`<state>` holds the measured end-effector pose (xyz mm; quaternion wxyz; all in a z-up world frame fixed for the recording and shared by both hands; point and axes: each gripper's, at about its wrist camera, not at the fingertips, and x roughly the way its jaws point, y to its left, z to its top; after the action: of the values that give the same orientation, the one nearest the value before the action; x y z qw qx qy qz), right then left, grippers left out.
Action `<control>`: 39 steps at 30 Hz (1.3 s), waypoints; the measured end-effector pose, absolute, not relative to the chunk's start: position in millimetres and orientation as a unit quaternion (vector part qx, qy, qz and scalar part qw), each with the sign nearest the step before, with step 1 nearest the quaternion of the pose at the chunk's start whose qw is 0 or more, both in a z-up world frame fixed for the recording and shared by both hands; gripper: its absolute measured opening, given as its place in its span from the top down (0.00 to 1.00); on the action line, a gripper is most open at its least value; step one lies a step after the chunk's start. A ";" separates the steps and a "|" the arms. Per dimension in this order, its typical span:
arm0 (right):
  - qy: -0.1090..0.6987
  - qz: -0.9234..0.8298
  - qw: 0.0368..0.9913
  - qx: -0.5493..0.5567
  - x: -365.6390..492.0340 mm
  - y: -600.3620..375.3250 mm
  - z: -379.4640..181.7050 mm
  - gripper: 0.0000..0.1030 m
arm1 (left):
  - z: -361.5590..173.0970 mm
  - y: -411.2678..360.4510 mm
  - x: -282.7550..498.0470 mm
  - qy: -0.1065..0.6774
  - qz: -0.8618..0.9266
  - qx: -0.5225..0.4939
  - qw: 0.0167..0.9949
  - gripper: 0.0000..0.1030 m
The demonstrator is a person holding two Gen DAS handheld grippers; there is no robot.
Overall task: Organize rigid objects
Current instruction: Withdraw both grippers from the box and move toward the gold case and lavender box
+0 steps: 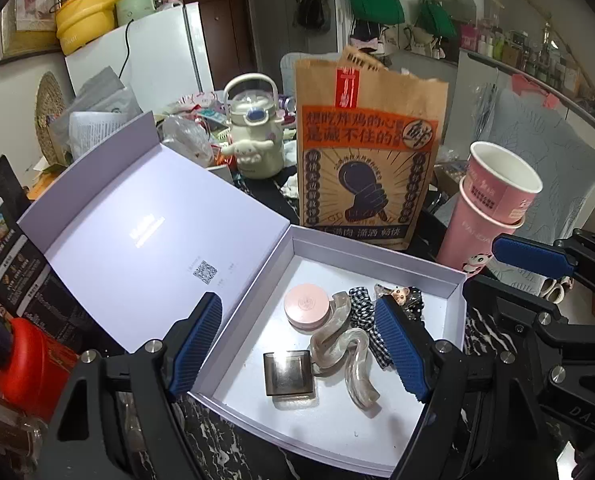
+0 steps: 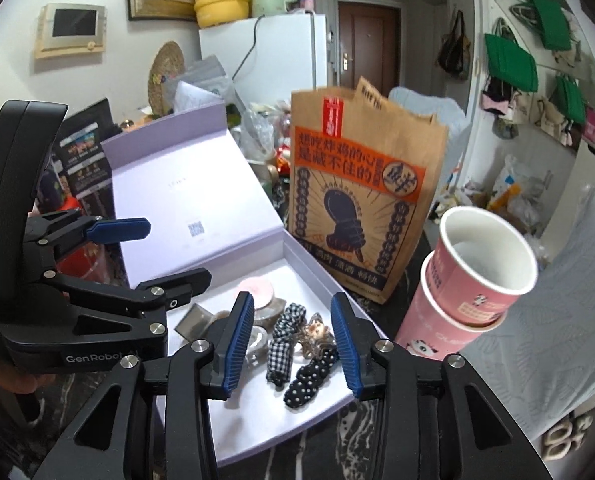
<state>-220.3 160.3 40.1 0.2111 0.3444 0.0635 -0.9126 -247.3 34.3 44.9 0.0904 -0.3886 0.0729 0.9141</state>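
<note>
An open lilac box lies on the dark marble table, its lid folded back to the left. Inside are a pink round compact, a clear wavy clip, a smoky square clip, a checked scrunchie, a polka-dot scrunchie and a small doll-face clip. My left gripper hovers open above the clips, holding nothing. My right gripper hangs open over the scrunchies, its pads apart from them.
A printed brown paper bag stands just behind the box. Two stacked pink paper cups lean at the box's right. A cream character bottle and clutter sit further back. A red object lies at the left.
</note>
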 end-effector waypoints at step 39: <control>0.049 -0.939 0.204 0.274 -95.8 191.0 83.8 0.33 | 95.4 36.7 -112.1 0.066 0.940 -0.324 0.088 0.00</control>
<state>-95.8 191.0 83.8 0.2039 0.2735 0.0494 -0.9387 -112.1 36.7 95.4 0.0876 -0.3236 0.0658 0.9398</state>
